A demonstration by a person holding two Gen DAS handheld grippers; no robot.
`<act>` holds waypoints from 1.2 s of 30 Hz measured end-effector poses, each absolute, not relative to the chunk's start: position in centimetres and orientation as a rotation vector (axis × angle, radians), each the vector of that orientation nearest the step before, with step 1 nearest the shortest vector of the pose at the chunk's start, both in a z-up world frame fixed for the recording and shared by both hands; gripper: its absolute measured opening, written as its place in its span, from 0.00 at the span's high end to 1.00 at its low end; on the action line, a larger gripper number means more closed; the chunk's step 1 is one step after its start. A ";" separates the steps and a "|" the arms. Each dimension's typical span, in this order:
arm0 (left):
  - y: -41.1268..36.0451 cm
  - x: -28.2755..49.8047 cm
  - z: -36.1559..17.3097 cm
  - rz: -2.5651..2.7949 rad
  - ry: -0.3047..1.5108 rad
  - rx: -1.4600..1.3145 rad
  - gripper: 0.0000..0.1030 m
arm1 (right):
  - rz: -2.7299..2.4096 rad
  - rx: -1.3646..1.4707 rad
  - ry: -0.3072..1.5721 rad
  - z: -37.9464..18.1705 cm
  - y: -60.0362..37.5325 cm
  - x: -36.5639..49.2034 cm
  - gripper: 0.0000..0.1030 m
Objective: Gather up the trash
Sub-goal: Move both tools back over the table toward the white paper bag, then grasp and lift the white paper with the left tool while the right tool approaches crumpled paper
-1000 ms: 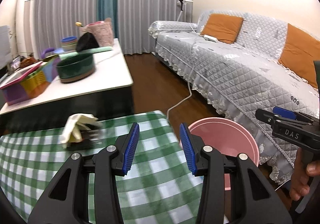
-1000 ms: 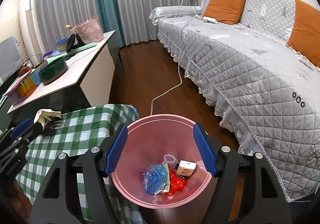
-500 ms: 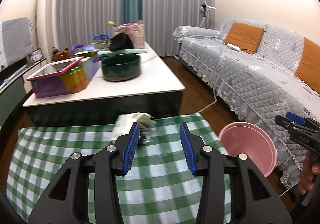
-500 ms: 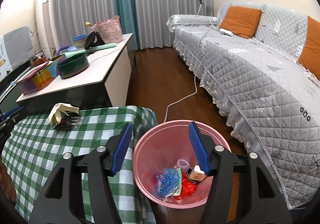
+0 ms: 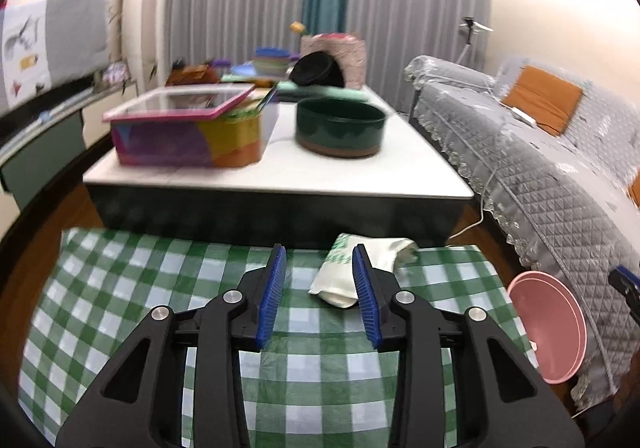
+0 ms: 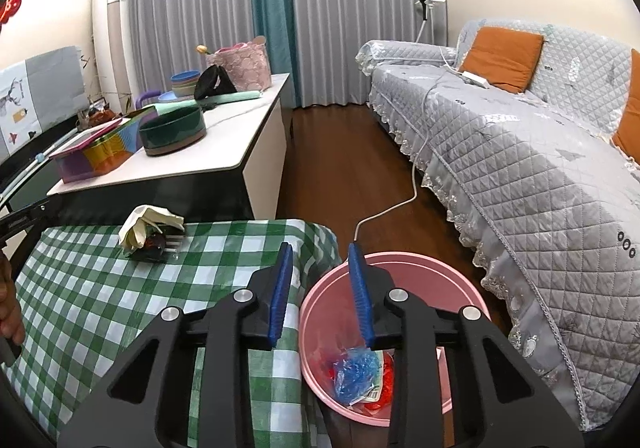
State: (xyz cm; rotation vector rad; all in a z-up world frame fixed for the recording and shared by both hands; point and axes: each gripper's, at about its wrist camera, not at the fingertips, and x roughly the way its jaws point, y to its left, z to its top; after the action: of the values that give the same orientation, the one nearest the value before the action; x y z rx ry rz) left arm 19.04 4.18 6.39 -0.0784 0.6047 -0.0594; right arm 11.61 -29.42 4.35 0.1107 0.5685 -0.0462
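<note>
Landmark: green-checked cloth (image 5: 120,308) on a low table, seen from both wrist views
Left gripper (image 5: 318,290): hangs over the cloth, pointing at its far edge; its jaws have just been closing and stand apart with nothing pressed between the pads
Wrapper (image 5: 340,280): crumpled white trash with green print, lying on the cloth near the far edge; in the left view it sits just ahead of the gripper, partly behind the right pad (image 5: 366,304), not clamped
Wrapper, right view (image 6: 150,230): pale paper over a dark scrap, near the cloth's far edge, well apart from the right gripper
Right gripper (image 6: 320,294): straddles the cloth's right edge, left pad over the cloth, right pad over the bin; its jaws have just been closing and stand apart, holding nothing
Bin (image 6: 452,280): pink, on the floor just beside the cloth's right edge; holds blue film (image 6: 354,370), red scraps and a printed slip
Bin, left view (image 5: 552,328): low at the right of the cloth, beside the sofa skirt
Sofa (image 6: 540,176): grey quilted cover, right of the cloth beyond the bin
White cable (image 6: 416,184): runs on the wood floor from the sofa toward the bin
Coffee table (image 5: 280,172): behind the cloth, carrying a green bowl (image 5: 340,126) and a coloured box
</note>
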 end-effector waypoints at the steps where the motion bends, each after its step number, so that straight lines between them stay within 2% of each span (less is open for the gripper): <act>1: 4.3 19.2 6.1 -0.063 0.613 -0.087 0.67 | -0.042 0.109 0.573 4.2 -29.2 11.9 0.71; 9: 1.7 21.5 3.5 -0.153 0.648 -0.039 0.67 | -0.020 0.085 0.614 2.6 -27.5 13.5 0.71; 12: 0.9 22.6 2.7 -0.187 0.658 -0.036 0.65 | -0.011 0.083 0.625 2.1 -27.2 13.9 0.71; 14: 0.2 23.2 2.3 -0.205 0.660 -0.027 0.59 | 0.000 0.087 0.630 1.8 -27.0 14.2 0.71; 22: -1.5 25.3 -0.2 -0.209 0.726 0.043 0.58 | 0.048 0.088 0.649 0.5 -25.5 15.5 0.71; 25: -0.6 25.3 -0.6 -0.198 0.744 0.032 0.73 | 0.067 0.080 0.653 0.1 -24.8 16.0 0.71; 29: 1.7 24.4 -0.1 -0.173 0.733 -0.040 0.82 | 0.101 0.088 0.666 -0.6 -23.5 16.9 0.71; 36: 5.9 22.4 1.0 -0.082 0.751 -0.174 0.85 | 0.178 0.102 0.678 -1.5 -20.3 17.6 0.71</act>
State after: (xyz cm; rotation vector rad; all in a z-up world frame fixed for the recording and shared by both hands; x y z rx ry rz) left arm 22.35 5.92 1.02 -0.1744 0.7507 -0.0819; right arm 17.59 -20.33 -1.48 0.1024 0.6778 0.1783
